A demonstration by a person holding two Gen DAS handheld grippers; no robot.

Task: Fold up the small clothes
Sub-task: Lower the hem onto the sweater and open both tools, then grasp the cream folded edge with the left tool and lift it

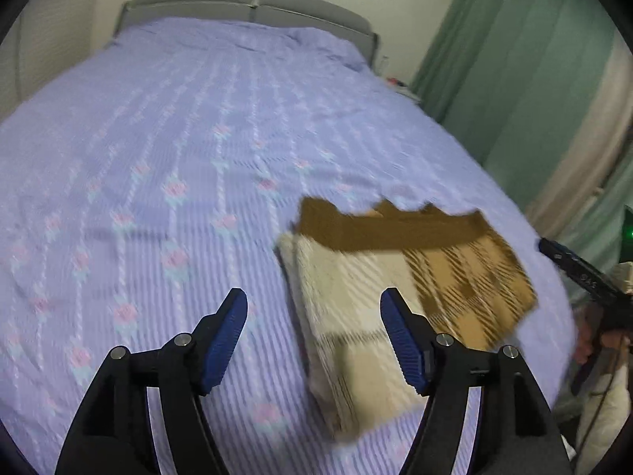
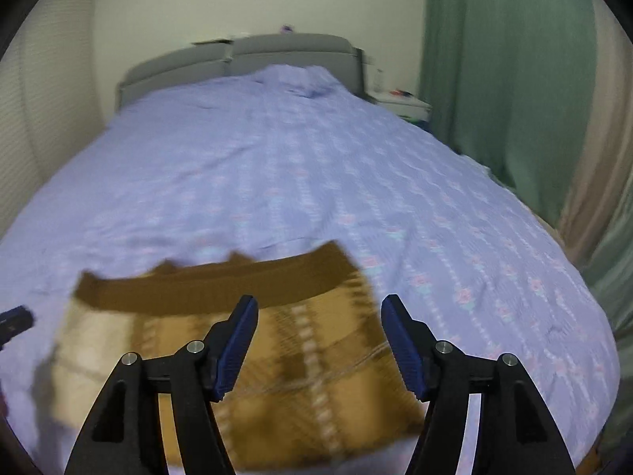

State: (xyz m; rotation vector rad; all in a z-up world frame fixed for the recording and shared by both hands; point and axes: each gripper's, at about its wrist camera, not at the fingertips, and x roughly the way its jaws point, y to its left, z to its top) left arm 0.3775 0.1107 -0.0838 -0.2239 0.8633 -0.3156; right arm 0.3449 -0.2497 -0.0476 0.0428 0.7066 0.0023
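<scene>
The folded garment (image 1: 403, 301) (brown and cream plaid, dark brown band at its far edge) lies flat on the bed (image 1: 166, 150). Both grippers hover spread and empty — left gripper (image 1: 314, 306) beside it, right gripper (image 2: 318, 312) over it.

Black fingers (image 1: 221, 332), ribbed blue pads (image 2: 403, 340)

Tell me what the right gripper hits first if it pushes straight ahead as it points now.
Probably the brown plaid garment: it lies on the bedspread directly between and beyond the open jaws of the right gripper. The picture is blurred and depth unclear, so it might instead pass above it.
</scene>
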